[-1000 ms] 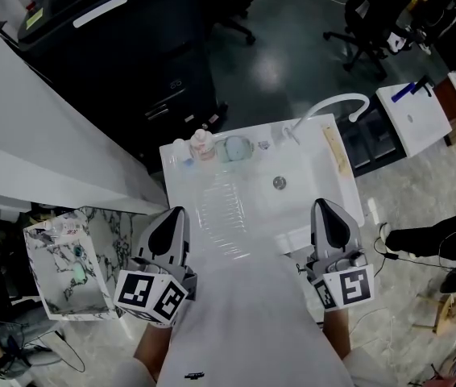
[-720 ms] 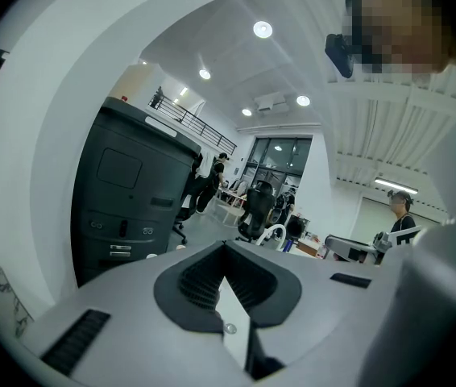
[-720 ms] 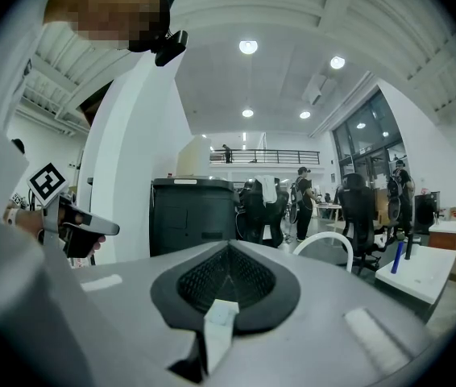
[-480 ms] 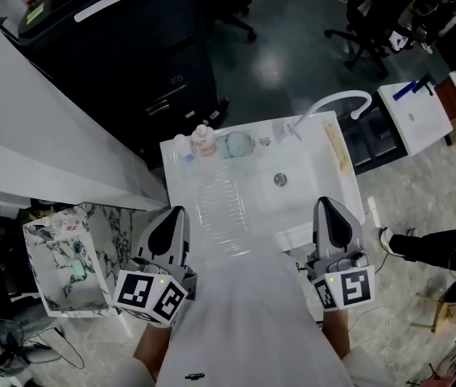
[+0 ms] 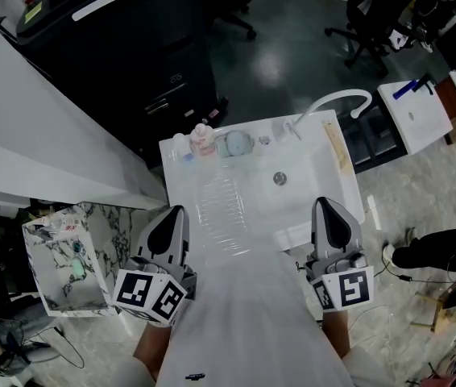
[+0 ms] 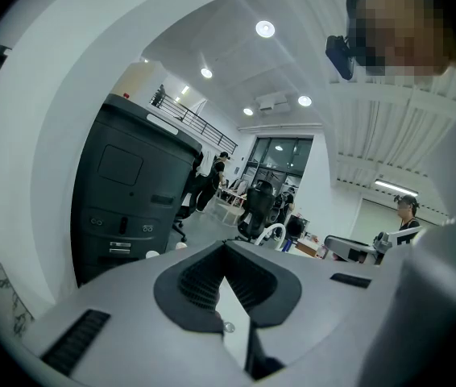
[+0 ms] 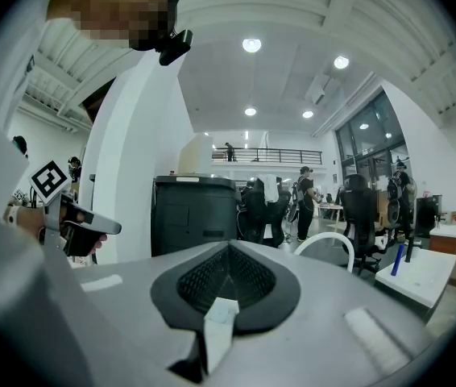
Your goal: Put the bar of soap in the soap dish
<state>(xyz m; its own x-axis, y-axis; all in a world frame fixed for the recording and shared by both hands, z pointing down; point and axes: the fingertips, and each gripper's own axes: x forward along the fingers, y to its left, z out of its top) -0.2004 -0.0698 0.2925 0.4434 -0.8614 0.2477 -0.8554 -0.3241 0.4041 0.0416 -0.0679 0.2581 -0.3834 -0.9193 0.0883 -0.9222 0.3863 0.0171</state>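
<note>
A white sink unit [image 5: 325,168] stands in front of me in the head view. On its back ledge sits a pale green round soap dish [image 5: 234,144], with a pinkish object [image 5: 202,139] just left of it that may be the soap. My left gripper [image 5: 176,213] is shut and empty, held at the sink's near left corner. My right gripper [image 5: 326,203] is also shut and empty, at the near right corner. Both are well short of the ledge. In the left gripper view the left gripper [image 6: 225,244] has its jaws together, as does the right gripper [image 7: 228,246] in its own view.
A curved white faucet [image 5: 337,101] rises at the sink's back right, above the basin drain [image 5: 279,179]. A ribbed drainer [image 5: 220,208] fills the left half. A dark cabinet [image 5: 123,47] stands behind, a marbled box [image 5: 59,264] to the left, and office chairs [image 5: 369,22] beyond.
Neither gripper has moved. A person's leg at the right edge of the head view has shifted away to the right.
</note>
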